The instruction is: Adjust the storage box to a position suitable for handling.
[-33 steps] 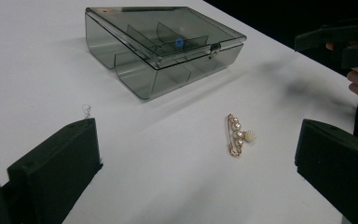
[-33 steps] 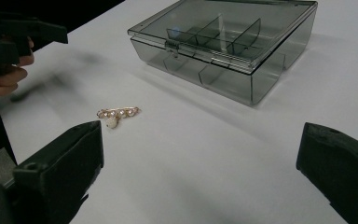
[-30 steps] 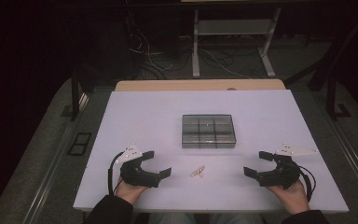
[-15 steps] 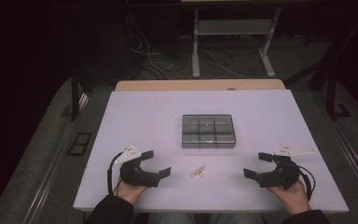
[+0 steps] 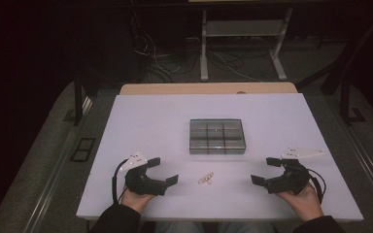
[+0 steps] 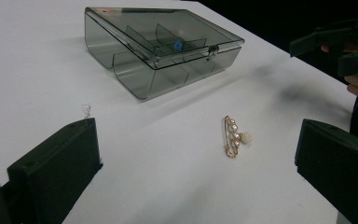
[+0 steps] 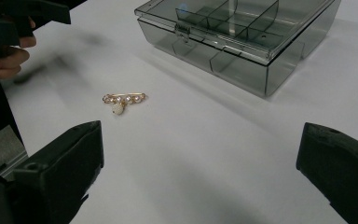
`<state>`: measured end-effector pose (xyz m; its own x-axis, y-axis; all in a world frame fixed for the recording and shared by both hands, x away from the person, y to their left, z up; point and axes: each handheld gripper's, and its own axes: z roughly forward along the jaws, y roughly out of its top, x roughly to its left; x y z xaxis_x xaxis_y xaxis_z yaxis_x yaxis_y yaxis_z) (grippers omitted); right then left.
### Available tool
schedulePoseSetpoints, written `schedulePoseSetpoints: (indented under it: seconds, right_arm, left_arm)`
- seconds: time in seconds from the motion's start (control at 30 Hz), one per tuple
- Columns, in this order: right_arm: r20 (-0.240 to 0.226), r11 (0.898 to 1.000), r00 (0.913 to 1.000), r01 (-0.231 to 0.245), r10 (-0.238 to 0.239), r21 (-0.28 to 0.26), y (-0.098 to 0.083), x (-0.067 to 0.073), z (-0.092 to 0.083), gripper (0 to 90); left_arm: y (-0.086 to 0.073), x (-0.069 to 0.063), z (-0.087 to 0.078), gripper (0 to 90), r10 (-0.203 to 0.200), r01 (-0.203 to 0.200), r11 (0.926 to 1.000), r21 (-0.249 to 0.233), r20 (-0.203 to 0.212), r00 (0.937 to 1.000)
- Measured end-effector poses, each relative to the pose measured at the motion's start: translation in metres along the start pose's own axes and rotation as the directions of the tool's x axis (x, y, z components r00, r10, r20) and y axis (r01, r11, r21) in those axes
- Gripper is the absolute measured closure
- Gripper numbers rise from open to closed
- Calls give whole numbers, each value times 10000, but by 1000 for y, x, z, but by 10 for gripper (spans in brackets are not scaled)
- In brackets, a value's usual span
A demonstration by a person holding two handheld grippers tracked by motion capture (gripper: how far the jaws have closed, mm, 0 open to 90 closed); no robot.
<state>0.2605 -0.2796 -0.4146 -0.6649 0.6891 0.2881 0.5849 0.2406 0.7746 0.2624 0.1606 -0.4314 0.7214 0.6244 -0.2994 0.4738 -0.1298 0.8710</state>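
A pearl brooch lies flat on the table near its front edge, between the left tongs and right tongs, both spread wide and holding nothing. Its long axis seems to run roughly along that edge. The closed box sits behind it, mid-table.

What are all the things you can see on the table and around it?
Brooch: one, gold with pearls, on the table between the two grippers.
Box: one, smoky clear plastic with compartments, lid shut, middle of the table.
Table: one, white top.
Wooden board: one, tan, along the table's far edge.
Metal stand: one, grey, on the floor beyond the table.
Cables: several, pale, on the floor.
Left gripper: one, black, fingers open, near edge.
Right gripper: one, black, fingers open, near edge.
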Motion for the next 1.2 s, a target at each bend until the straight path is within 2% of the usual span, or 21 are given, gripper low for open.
schedulePoseSetpoints:
  seconds: [0.6, 0.9, 1.2]
  right_arm:
    - [15, 9994, 9995, 316, -317, 168, 38, -8, 0, 5]
    - [-19, 9971, 9978, 664, -663, 372, 59, -8, 6, 5]
    - [43, 9957, 9969, 782, -785, 486, 75, -12, 14, 5]
  left_arm:
    - [0, 0, 1, 0, -33, 33, 10000, -10, -58, 10000]
    - [0, 0, 2, 0, -15, 15, 10000, 44, -39, 10000]
    - [-1, 0, 2, 0, -21, 21, 10000, 45, -18, 10000]
